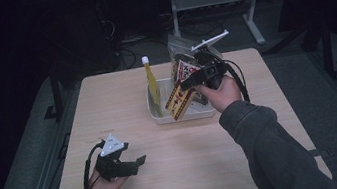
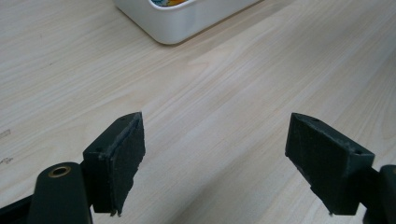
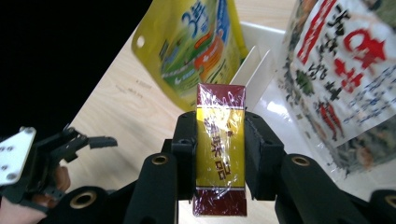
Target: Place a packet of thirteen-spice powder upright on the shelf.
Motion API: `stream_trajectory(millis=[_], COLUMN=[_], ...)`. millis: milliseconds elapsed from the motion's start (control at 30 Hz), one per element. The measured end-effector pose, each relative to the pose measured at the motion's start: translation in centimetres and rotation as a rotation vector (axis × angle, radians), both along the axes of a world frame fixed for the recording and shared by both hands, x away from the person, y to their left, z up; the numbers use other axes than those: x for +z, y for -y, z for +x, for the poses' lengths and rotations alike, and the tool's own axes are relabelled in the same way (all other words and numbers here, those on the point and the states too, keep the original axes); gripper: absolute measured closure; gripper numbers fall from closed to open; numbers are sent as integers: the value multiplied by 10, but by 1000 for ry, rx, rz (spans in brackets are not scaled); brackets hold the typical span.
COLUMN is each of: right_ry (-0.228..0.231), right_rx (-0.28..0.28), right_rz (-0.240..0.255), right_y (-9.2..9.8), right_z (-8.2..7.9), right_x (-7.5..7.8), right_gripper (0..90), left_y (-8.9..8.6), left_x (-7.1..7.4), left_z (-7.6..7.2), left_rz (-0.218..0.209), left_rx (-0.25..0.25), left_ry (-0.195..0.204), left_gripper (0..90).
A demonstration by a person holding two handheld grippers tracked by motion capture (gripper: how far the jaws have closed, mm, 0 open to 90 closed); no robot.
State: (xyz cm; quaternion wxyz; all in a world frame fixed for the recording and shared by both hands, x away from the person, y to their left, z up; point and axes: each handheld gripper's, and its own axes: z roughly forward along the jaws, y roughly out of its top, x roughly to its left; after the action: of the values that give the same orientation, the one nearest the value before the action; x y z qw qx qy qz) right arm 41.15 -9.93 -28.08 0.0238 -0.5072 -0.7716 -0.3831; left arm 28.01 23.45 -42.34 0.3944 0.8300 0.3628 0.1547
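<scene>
Your right gripper [image 3: 219, 154] clamps a cellophane-wrapped yellow and maroon box [image 3: 220, 154] between its pads, holding it tilted at the front of the white bin [image 1: 159, 113] near the middle of the table [image 1: 121, 96]. Inside the bin, a yellow spouted pouch [image 1: 153, 84] stands upright at the left end, and a clear bag with red lettering [image 1: 183, 67] leans at the right end, behind the box. Your left gripper [image 1: 134, 164] rests well in front of the bin, to its left, jaws spread wide with only bare tabletop between them.
</scene>
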Motion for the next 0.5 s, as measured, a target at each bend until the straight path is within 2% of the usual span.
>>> stream_trajectory(millis=[100, 500], right_ry=[-1, 12], right_rx=[-14, -75], right_rz=[11, -14], right_y=[-1, -13], right_z=[6, 25], right_x=[1, 3], right_gripper=[678, 678], left_y=[-1, -5], left_x=[0, 0], left_z=[0, -1], left_rz=[-3, -6], left_rx=[5, 15], left_ry=[1, 2], left_gripper=[194, 192])
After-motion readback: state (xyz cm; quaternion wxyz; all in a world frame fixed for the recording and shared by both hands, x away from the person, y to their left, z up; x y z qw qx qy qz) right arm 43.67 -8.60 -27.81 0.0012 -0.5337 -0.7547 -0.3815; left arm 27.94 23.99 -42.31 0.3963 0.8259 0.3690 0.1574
